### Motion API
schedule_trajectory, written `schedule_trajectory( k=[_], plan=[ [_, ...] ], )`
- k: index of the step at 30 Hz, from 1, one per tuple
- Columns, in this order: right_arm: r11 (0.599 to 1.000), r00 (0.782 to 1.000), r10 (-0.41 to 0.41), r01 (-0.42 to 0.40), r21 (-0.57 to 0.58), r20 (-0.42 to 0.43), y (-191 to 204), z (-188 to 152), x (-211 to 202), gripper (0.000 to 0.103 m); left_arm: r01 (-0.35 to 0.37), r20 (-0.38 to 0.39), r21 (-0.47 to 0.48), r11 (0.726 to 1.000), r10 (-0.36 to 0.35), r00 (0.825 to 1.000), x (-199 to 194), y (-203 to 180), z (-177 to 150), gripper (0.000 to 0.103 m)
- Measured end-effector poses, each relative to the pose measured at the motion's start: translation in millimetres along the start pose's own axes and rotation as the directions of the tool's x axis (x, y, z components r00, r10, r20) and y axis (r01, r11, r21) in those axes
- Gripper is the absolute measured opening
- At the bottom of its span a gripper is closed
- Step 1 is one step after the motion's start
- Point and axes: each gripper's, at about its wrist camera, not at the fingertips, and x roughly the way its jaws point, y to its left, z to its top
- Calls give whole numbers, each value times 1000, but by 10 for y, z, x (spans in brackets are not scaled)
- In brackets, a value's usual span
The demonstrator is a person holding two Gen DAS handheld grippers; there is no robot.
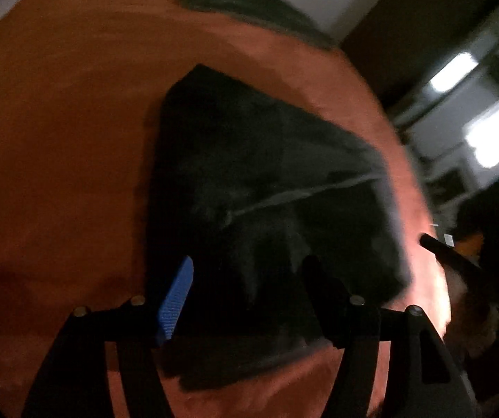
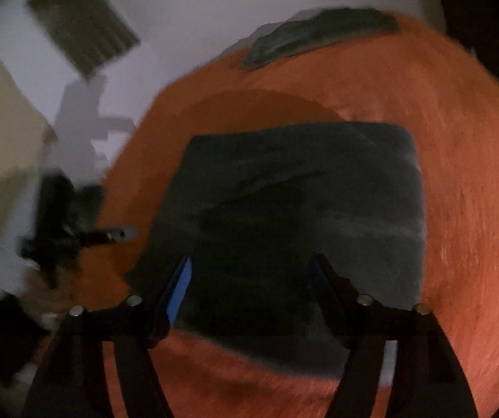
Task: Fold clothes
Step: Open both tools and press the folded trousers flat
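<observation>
Left wrist view: our left gripper (image 1: 247,271) and right gripper (image 2: 251,271) both hang wide open, holding nothing.
We see the dark folded cloth (image 2: 294,216) lying flat on the orange cover (image 2: 458,191) below both, its long side running away from us.

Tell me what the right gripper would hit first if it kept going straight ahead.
Most likely the dark folded garment on the orange surface. The right gripper is open and empty, pointing right at the cloth, though blur makes the depth uncertain.
</observation>
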Motion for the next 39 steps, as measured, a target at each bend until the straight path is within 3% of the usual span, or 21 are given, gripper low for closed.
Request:
schedule_trajectory(
  k=[1,2,3,4,7,11,14,17,21,25,28,30,32,34,36,39],
  plan=[
    [998,998,-55,55,-17,-17,18,-25,106,43,-41,2,-3,999,41,999,68,-6,-13,66],
    [994,993,-109,108,-33,-34,31,-52,210,36,-98,-4,-17,995,98,995,170,35,-52,66],
    [987,986,-158,157,-24,-45,-43,-108,282,19,-159,-15,-33,987,158,987,287,88,-100,66],
    [979,977,-206,205,-14,-58,-122,-166,353,0,-172,-17,-45,984,172,985,285,142,-102,68],
    [984,984,-179,179,14,-7,-353,-321,258,0,-157,-10,-73,985,157,988,139,305,-50,76],
    [984,985,-173,173,38,-5,-445,-97,-13,3,-137,1,-111,984,138,990,-56,521,19,73],
    [979,980,-200,200,24,0,-515,244,-61,3,-112,50,28,993,110,993,-182,130,570,75],
    [979,979,-203,203,26,-5,-604,619,205,3,-143,77,94,985,136,988,30,-161,1036,75],
    [973,976,-217,218,72,-25,-730,809,590,3,-209,59,59,976,205,977,578,-158,1342,75],
    [970,974,-227,226,91,-4,-822,774,735,0,-293,91,-7,956,292,952,894,68,1318,76],
    [969,971,-236,233,83,26,-912,749,745,0,-399,163,21,917,391,906,1061,50,1299,80],
    [973,975,-219,215,90,37,-994,747,794,0,-426,170,39,904,414,894,1109,72,1301,86],
    [974,980,-196,192,122,21,-1036,750,736,0,-415,171,32,909,404,898,1008,95,1296,86],
    [961,968,-251,246,127,27,-926,760,511,0,-377,168,2,926,371,913,683,93,1216,85],
    [965,968,-248,243,101,36,-738,680,292,2,-293,181,1,956,288,940,434,-1,1051,85],
    [978,980,-199,196,67,32,-442,476,89,2,-212,195,78,974,193,962,153,-252,644,85]
  ],
)
